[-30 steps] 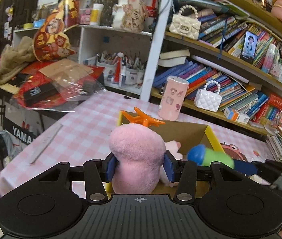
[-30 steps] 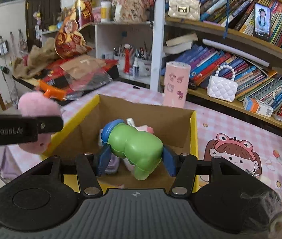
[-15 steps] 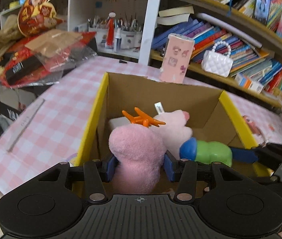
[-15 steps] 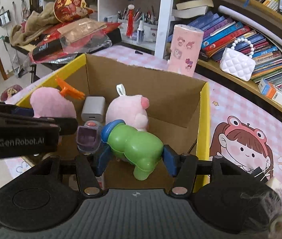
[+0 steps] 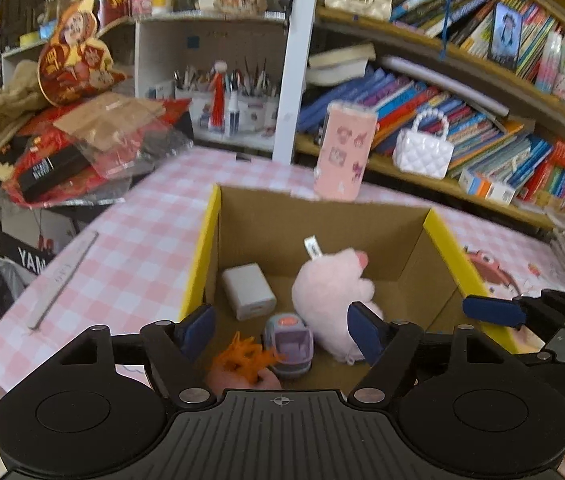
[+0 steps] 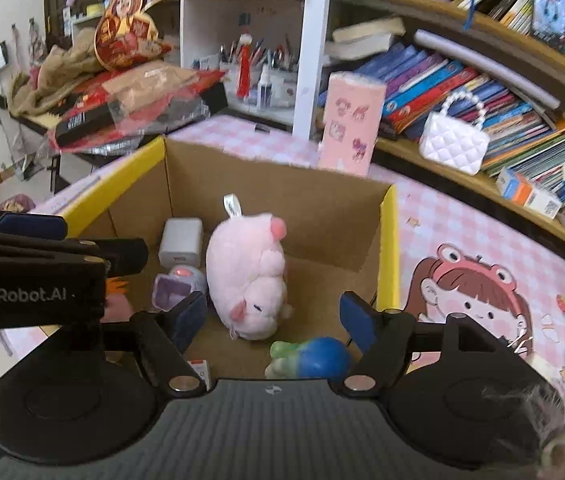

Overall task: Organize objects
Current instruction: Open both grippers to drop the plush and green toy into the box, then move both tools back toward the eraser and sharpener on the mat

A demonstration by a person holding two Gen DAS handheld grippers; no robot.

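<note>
A cardboard box [image 5: 322,228] [image 6: 270,188] with yellow rims stands on the pink checked table. Inside lie a pink plush pig [image 5: 330,292] [image 6: 246,268], a white charger block [image 5: 248,291] [image 6: 181,242] and a small purple toy [image 5: 288,338] [image 6: 176,285]. A pink plush with an orange clip [image 5: 244,364] lies in the box under my open left gripper [image 5: 280,332]. A green and blue toy [image 6: 310,360] lies in the box under my open right gripper [image 6: 274,320]. Both grippers are empty above the box.
A pink patterned canister [image 5: 344,152] [image 6: 352,128] stands behind the box. Bookshelves with a white quilted handbag [image 5: 424,148] [image 6: 454,140] fill the back. A pile of red packages [image 5: 82,152] lies at the left. A grey ruler [image 5: 62,280] lies on the table's left side.
Both grippers have opened. The pink plush has dropped from the left gripper into the box and the green and blue toy has dropped from the right one.
</note>
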